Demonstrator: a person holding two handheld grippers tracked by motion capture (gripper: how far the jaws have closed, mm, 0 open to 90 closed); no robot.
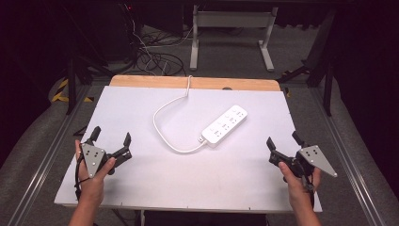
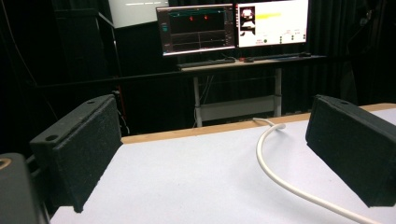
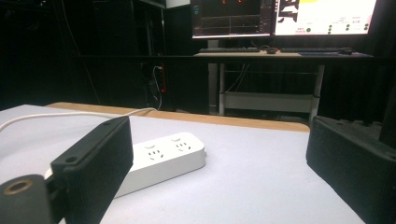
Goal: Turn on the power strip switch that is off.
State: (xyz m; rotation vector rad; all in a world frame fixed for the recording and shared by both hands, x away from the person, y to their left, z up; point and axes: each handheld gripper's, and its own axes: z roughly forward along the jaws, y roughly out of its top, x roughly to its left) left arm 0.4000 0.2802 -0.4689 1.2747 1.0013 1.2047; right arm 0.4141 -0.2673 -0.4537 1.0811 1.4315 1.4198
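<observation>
White power strip (image 1: 225, 124) flat, mid-table, diagonal.

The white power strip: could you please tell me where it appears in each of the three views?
High view: the white power strip lies diagonally right of the table's centre.
Left gripper view: the strip's body is not in it; its white cable curves across the table at right.
Right gripper view: left of centre, partly behind the near black finger.
Shared landmark: the wooden strip along the table's far edge.

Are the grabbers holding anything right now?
No. The left gripper and right gripper are both open and empty, apart from the power strip lying on the table.
</observation>
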